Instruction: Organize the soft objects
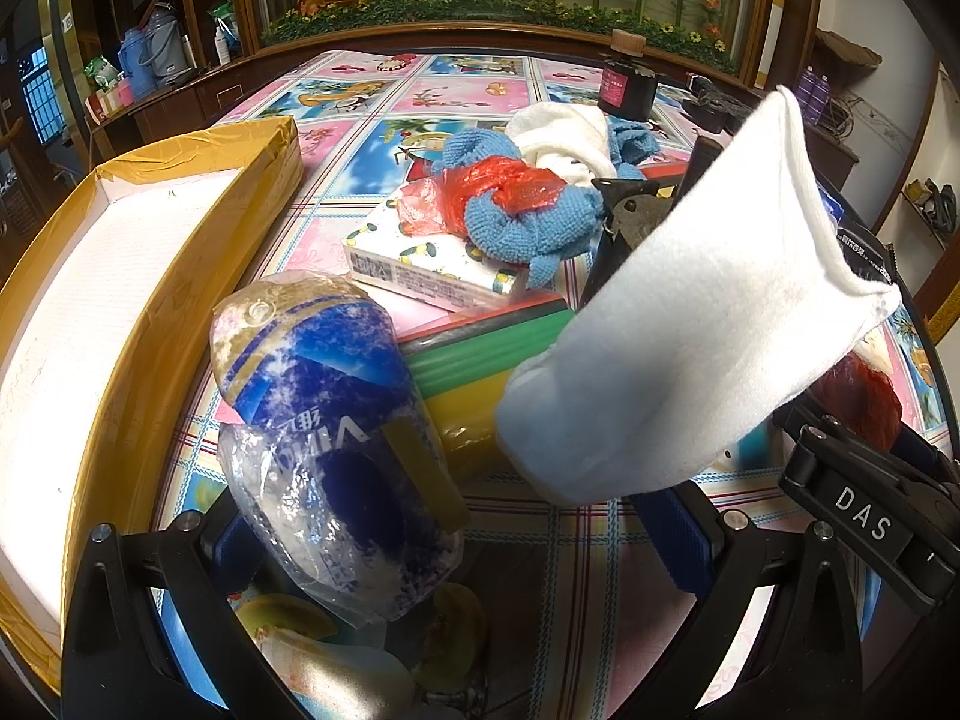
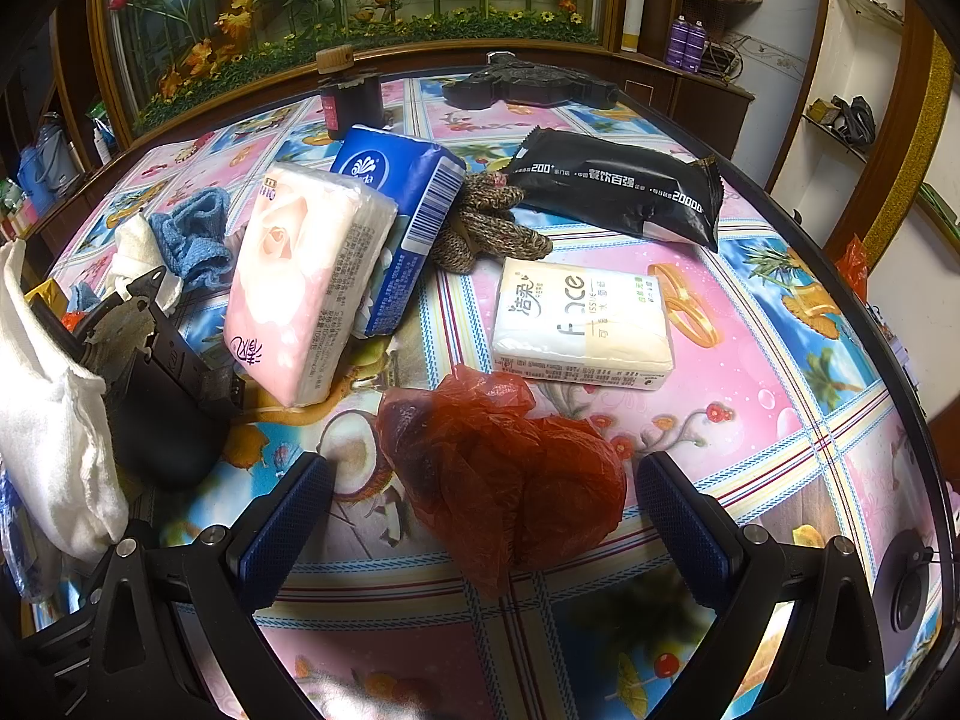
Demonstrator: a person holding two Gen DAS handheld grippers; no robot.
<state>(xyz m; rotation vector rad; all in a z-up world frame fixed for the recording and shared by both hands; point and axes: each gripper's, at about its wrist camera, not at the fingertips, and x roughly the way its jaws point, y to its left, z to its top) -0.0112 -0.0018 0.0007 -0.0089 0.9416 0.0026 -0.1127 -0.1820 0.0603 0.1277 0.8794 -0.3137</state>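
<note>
My left gripper (image 1: 462, 540) has its jaws wide apart, with a blue and clear tissue pack (image 1: 336, 450) against the left finger and a white sock (image 1: 702, 312) draped over the right finger; whether either is gripped is unclear. My right gripper (image 2: 480, 516) is open, its fingers on either side of a crumpled red plastic bag (image 2: 498, 474) lying on the table. Beyond it lie a white tissue pack (image 2: 582, 324), a pink one (image 2: 300, 288), a blue one (image 2: 402, 222), a brown knit glove (image 2: 486, 228) and a black wipes pack (image 2: 618, 186). The sock also shows at the right wrist view's left edge (image 2: 42, 402).
An open yellow-taped box (image 1: 120, 276) with a white inside stands at the left. Blue cloths (image 1: 528, 222), a white cloth (image 1: 564, 138), a red bag and a patterned tissue pack (image 1: 432, 264) pile mid-table. A dark jar (image 1: 627, 84) stands at the back. The table edge (image 2: 870, 312) curves right.
</note>
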